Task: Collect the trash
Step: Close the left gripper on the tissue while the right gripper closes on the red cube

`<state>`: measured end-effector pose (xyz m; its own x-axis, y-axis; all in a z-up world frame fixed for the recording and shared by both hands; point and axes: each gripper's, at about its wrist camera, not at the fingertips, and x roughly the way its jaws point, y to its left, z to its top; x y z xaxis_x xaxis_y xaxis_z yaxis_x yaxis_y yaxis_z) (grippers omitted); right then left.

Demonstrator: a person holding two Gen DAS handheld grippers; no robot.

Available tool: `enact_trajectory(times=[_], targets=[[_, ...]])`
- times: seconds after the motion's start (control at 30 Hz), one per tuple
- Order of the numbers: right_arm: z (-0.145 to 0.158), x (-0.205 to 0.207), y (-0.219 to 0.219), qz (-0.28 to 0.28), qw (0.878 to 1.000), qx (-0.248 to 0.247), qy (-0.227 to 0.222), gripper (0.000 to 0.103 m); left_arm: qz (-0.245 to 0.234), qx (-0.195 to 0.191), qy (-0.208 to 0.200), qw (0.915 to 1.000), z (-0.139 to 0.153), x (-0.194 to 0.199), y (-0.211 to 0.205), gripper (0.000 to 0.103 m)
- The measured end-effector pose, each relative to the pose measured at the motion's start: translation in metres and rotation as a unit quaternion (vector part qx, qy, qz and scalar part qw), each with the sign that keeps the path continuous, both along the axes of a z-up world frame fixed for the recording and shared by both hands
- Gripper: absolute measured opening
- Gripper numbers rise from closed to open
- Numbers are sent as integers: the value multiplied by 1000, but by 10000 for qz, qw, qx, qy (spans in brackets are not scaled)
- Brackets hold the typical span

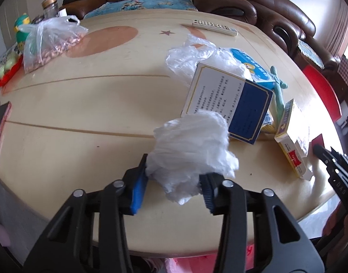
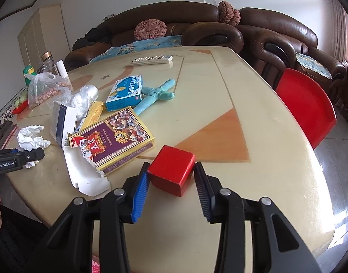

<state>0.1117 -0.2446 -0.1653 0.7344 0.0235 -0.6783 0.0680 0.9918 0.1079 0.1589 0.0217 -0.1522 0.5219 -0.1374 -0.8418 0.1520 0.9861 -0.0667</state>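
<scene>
The left gripper [image 1: 174, 182] pinches a crumpled white tissue wad [image 1: 192, 145], its blue-padded fingers [image 1: 137, 188] pressed into the wad's lower sides; the wad's underside is hidden behind the right-hand finger. It sits on the cream lacquered table [image 1: 82, 104] near the front edge, with no clear long axis. From it, at 1 o'clock, a white-and-navy printed carton [image 1: 228, 104] leans tilted, covering part of a clear crinkled plastic bag [image 1: 185, 56] behind it. Text on the carton is too small to read.

The right gripper [image 2: 171, 182] has its two fingers against opposite sides of a small red cube-shaped box [image 2: 171, 170], which stands flat on the table, one corner pointing toward the camera. At 10 o'clock from the box lies a torn yellow-and-purple flat carton [image 2: 114, 141], long axis running from 8 to 2 o'clock. A red plastic chair [image 2: 308, 104] is partly cut off by the table edge.
</scene>
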Motion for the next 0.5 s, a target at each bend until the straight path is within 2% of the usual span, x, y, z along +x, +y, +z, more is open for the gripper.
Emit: enact_trajectory(times=[0.1, 0.23, 0.5], targets=[[0, -1, 0, -65, 10000, 16, 2, 39, 5, -162, 34, 9999, 0, -1, 3, 35], [0, -2, -2, -151, 9999, 73, 4, 39, -12, -212, -9, 9998, 2, -5, 4, 34], [1, -3, -9, -339, 9993, 180, 32, 38, -108, 70, -238, 9996, 13, -14, -5, 34]])
